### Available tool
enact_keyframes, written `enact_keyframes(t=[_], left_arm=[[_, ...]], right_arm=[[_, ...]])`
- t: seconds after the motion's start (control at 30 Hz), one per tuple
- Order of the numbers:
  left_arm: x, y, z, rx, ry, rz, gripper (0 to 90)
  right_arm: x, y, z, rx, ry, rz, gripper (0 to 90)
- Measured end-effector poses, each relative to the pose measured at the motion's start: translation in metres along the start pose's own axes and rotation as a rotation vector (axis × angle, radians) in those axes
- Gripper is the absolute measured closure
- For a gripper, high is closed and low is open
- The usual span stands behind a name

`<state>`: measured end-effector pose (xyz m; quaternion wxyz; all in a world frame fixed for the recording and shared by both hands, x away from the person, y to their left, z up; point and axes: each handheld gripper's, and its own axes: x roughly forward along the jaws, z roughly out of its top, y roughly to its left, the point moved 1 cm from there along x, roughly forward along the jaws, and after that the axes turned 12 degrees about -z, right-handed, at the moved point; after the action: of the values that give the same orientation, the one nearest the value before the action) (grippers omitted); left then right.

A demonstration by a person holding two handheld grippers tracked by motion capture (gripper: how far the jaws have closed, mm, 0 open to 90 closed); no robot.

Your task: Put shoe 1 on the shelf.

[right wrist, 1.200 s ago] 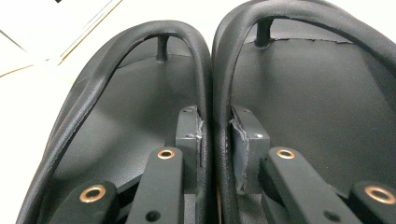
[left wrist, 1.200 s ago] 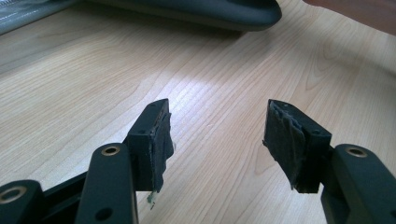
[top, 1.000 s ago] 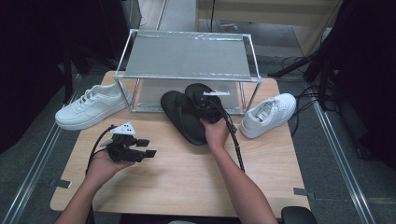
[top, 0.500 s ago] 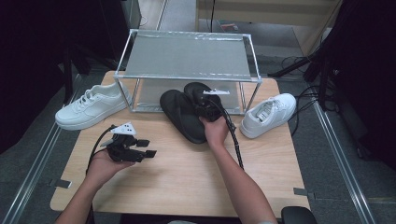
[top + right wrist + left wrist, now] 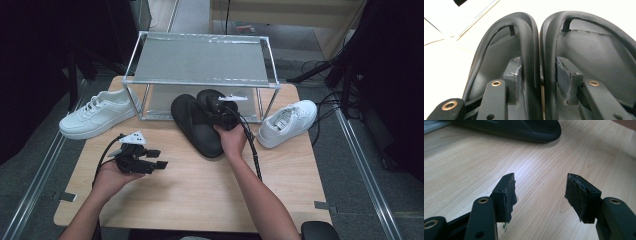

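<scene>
Two black slippers lie side by side on the wooden table, their toes just under the front of the metal shoe rack. My right gripper is shut on them. In the right gripper view one jaw sits inside each slipper, and together they pinch the two adjoining side walls at the right gripper. My left gripper rests low over the table at the left, open with nothing between its jaws. In the left gripper view, bare wood lies around the left gripper and a slipper end lies ahead.
A white sneaker lies at the table's left edge beside the rack, and another white sneaker lies at the right. The rack has a flat top shelf and a lower shelf. Cables trail from both grippers.
The right gripper and the pinched slippers have crept very slightly toward the rack. The left gripper has stayed where it was, open.
</scene>
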<state>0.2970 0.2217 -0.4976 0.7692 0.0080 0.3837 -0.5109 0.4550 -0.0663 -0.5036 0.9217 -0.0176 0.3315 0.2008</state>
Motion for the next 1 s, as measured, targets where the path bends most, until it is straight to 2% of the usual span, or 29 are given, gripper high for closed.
enact_keyframes(t=[0.2,0.27,0.4,0.57,0.83,0.93,1.0], left_arm=[[0.0,0.0,0.001,-0.005,0.001,-0.001,41.5],[-0.001,0.001,0.001,-0.008,0.003,-0.003,41.6],[-0.001,0.001,0.004,-0.017,0.0,0.0,42.1],[0.0,0.004,0.007,-0.025,0.005,0.0,44.0],[0.005,0.006,0.014,-0.014,0.015,-0.011,52.7],[0.006,0.007,0.02,-0.011,0.02,-0.016,59.7],[0.006,0.007,0.025,-0.017,0.0,-0.033,66.5]], right_arm=[[-0.011,-0.001,-0.001,-0.025,0.013,0.002,58.0],[-0.016,-0.001,-0.002,-0.03,0.0,0.003,58.7],[-0.028,-0.001,-0.006,-0.03,-0.008,0.029,59.7],[-0.041,0.001,-0.011,-0.059,-0.016,0.055,59.8],[-0.065,0.002,-0.027,-0.124,-0.018,0.124,61.0],[-0.073,0.001,-0.037,-0.188,-0.033,0.135,61.0],[-0.077,0.0,-0.041,-0.19,-0.038,0.159,61.0]])
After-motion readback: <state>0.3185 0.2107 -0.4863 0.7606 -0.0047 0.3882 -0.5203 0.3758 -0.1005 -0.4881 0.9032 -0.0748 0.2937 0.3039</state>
